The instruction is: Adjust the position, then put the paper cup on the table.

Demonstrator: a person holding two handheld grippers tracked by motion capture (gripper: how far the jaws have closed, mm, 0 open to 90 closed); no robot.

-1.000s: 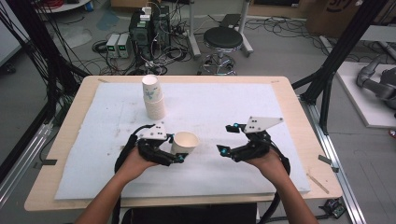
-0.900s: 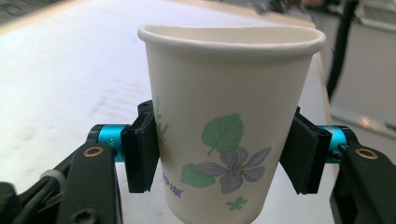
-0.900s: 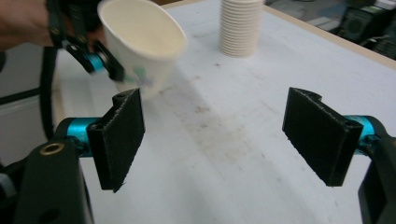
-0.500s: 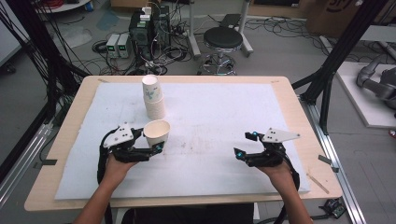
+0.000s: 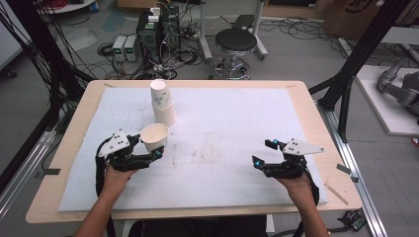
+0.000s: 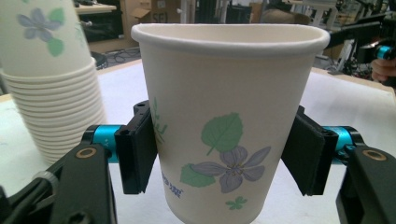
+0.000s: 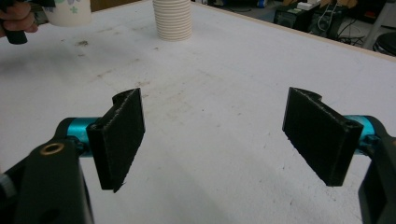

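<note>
My left gripper (image 5: 148,150) loosening around an upright flowered paper cup (image 5: 154,137), right pad clear of it, near the table's (image 5: 301,98) left edge, just before the cup stack (image 5: 161,102), my right gripper (image 5: 263,152) wide open, empty

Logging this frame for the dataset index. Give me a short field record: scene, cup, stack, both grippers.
scene: person at a table covered with a white mat
single cup: floral paper cup, upright, between the left gripper fingers
left gripper: jaws have just been opening; left finger at the cup wall, right finger stands off it
cup stack: stack of paper cups, upside down, beyond the single cup
right gripper: open, nothing between its fingers, over bare mat
</note>
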